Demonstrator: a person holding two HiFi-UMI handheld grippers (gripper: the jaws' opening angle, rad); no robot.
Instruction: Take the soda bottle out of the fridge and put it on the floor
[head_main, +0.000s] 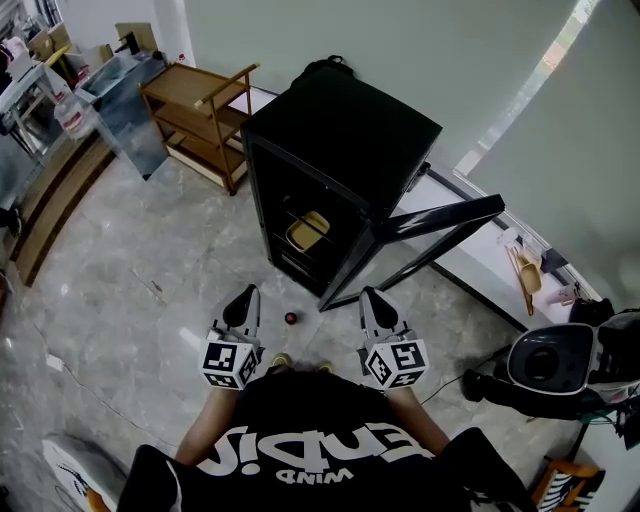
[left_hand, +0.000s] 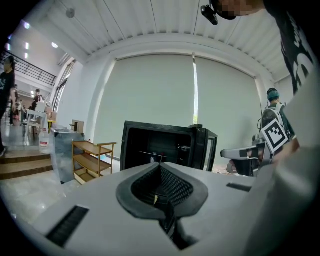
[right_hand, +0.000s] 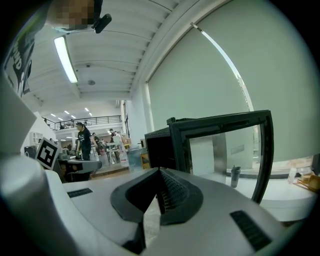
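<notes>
The black fridge (head_main: 340, 130) stands on the tiled floor with its glass door (head_main: 440, 222) swung open to the right. A yellowish container (head_main: 308, 230) lies on a shelf inside. A small dark thing with a red top (head_main: 290, 318), perhaps a bottle seen from above, stands on the floor in front of the fridge, between my grippers. My left gripper (head_main: 245, 298) is shut and empty, held a little to the left of it. My right gripper (head_main: 372, 298) is also shut with nothing in it, near the door's lower corner. Both gripper views look level at the fridge (left_hand: 165, 145) and its door (right_hand: 220, 150).
A wooden shelf cart (head_main: 200, 115) and a metal bin (head_main: 125, 105) stand to the left of the fridge. A low white platform (head_main: 480, 270) runs along the wall behind the door. A black-and-white machine (head_main: 555, 365) sits at the right. Steps (head_main: 55, 195) lie at far left.
</notes>
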